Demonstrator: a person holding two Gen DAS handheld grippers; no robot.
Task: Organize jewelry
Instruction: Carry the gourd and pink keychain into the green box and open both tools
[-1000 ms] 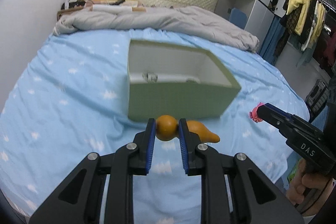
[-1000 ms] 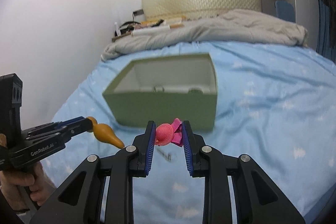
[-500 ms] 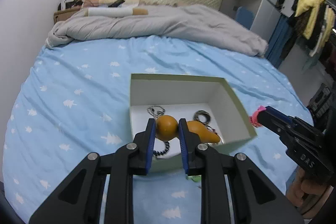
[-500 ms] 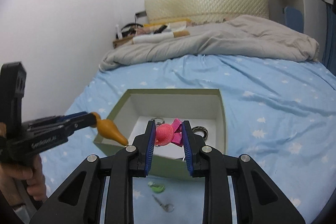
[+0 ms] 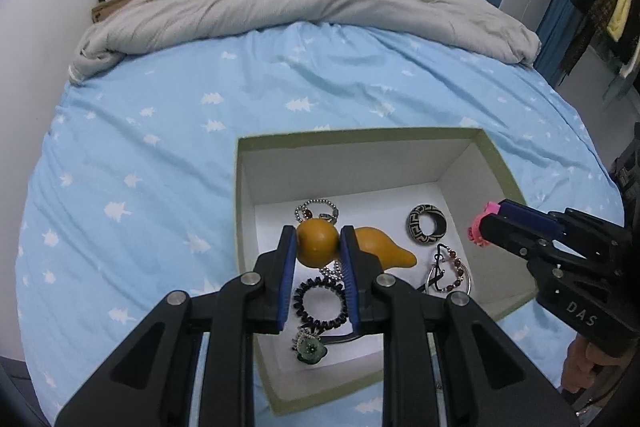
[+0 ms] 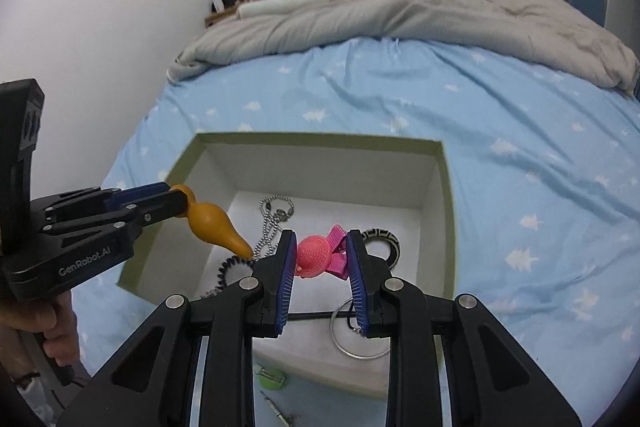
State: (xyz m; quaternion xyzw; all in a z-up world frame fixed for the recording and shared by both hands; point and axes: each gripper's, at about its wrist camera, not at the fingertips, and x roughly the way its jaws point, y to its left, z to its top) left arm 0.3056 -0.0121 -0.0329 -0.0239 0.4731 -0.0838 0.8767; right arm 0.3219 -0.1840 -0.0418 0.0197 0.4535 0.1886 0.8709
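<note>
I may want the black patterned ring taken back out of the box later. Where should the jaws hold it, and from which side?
Come straight down from above. The black patterned ring lies nearly flat on the floor of the green box, apart from the beaded hoop, so a side approach probably meets the walls. Put one jaw through its open centre and the other outside the band, pinching the band across its thickness.
</note>
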